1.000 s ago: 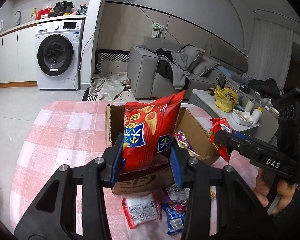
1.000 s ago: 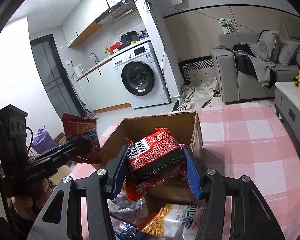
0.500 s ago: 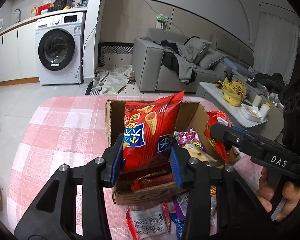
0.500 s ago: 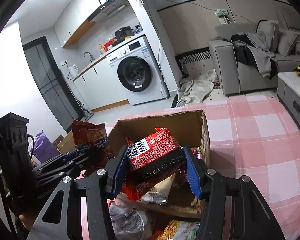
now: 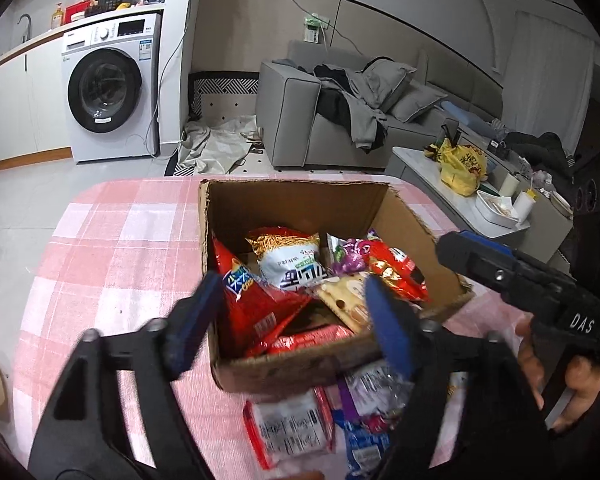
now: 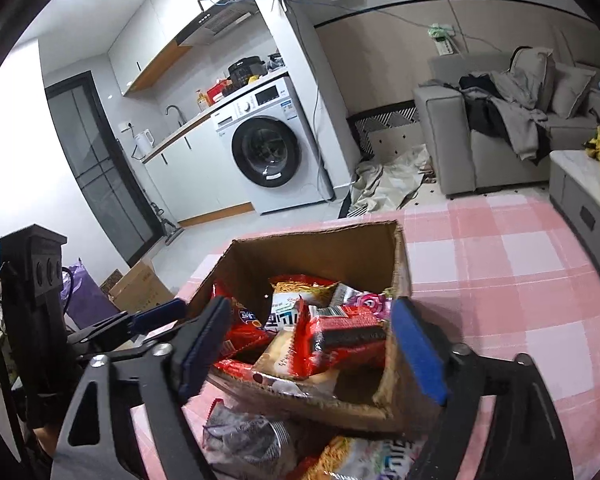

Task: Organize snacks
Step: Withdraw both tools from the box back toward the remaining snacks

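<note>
An open cardboard box (image 5: pixel 300 200) stands on a pink checked tablecloth (image 5: pixel 112 248) and holds several snack packets. My left gripper (image 5: pixel 292 320) is open over the box's near edge. The red chip bag (image 5: pixel 256 300) lies free in the box's left corner. My right gripper (image 6: pixel 308 348) is open above the box (image 6: pixel 340 252). The red noodle packet (image 6: pixel 340 336) lies loose on top of the other snacks. The right gripper also shows in the left wrist view (image 5: pixel 476 256), and the left one in the right wrist view (image 6: pixel 156 316).
Several more packets lie on the cloth in front of the box, among them a red-and-white one (image 5: pixel 288 432) and a dark purple one (image 6: pixel 244 436). A low table (image 5: pixel 480 200) stands right of the table. A washing machine (image 5: pixel 108 88) and sofa (image 5: pixel 340 120) stand behind.
Both grippers have opened. The red chip bag dropped from the left gripper into the box, and the red noodle packet dropped from the right gripper onto the snacks inside.
</note>
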Demonstrator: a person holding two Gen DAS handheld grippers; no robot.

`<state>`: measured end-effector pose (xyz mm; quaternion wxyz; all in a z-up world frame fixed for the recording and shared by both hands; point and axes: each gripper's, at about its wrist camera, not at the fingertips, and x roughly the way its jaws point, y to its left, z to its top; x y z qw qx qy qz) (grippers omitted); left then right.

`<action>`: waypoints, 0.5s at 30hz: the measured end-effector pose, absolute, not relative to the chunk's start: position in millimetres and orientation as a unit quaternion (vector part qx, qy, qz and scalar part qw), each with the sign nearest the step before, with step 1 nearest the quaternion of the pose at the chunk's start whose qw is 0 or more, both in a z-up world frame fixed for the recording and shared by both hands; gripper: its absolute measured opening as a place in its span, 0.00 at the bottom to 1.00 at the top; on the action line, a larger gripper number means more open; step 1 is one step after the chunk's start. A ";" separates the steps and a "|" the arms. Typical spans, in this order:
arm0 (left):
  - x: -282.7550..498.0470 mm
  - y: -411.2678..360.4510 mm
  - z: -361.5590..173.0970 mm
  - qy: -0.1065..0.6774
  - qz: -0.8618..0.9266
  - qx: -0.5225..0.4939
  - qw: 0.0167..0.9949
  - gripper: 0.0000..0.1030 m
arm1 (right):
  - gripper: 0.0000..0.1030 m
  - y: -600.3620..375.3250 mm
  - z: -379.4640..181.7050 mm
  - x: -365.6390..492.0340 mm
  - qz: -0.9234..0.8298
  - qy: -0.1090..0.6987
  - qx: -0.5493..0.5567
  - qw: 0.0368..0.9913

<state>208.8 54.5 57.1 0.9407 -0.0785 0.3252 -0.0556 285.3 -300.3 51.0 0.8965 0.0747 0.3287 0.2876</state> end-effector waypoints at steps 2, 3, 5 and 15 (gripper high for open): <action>196.0 55.3 58.7 0.321 -0.050 -0.079 0.943 0.88 | 0.95 -307.3 52.5 278.5 0.287 0.331 0.082 0.895; 190.4 56.0 59.0 0.322 -0.048 -0.081 0.942 0.94 | 0.97 -311.0 52.7 274.7 0.286 0.333 0.086 0.895; 178.0 58.4 60.0 0.323 -0.041 -0.083 0.942 1.00 | 0.99 -317.2 51.9 267.8 0.288 0.339 0.091 0.891; 111.9 75.1 54.0 0.314 -0.012 -0.083 0.946 0.99 | 1.00 -325.9 43.6 227.2 0.285 0.354 0.047 0.889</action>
